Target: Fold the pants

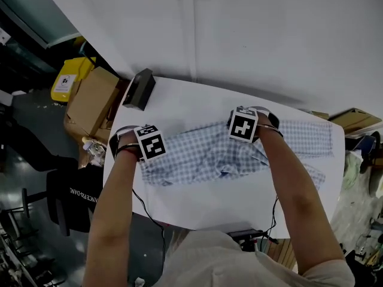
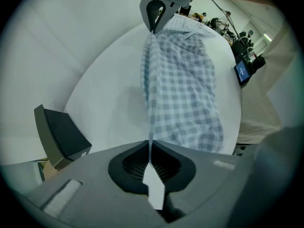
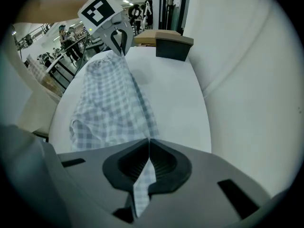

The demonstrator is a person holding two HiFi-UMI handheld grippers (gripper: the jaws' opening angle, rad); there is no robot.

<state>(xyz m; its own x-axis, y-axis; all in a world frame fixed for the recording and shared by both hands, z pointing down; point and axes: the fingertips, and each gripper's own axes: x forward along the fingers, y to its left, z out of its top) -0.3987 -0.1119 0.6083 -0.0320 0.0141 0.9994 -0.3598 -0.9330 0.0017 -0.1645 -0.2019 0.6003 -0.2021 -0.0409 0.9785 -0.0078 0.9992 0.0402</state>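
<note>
Blue-and-white checked pants [image 1: 209, 154] lie across a white table [image 1: 203, 205], partly folded over on themselves. My left gripper [image 1: 140, 145] is shut on the cloth's left edge, and the fabric [image 2: 183, 89] runs taut from its jaws [image 2: 150, 151] towards the other gripper. My right gripper [image 1: 251, 127] is shut on the same edge further right; the pants [image 3: 109, 103] stretch from its jaws [image 3: 148, 144] to the left gripper [image 3: 116, 39]. A checked part [image 1: 305, 137] reaches to the table's right end.
A dark grey box [image 1: 139, 88] stands at the table's far left corner. Cardboard boxes [image 1: 93, 100] and a yellow case [image 1: 69, 79] sit on the floor to the left. A white wall [image 1: 251, 34] runs behind the table. A cable [image 1: 146, 211] hangs off the near edge.
</note>
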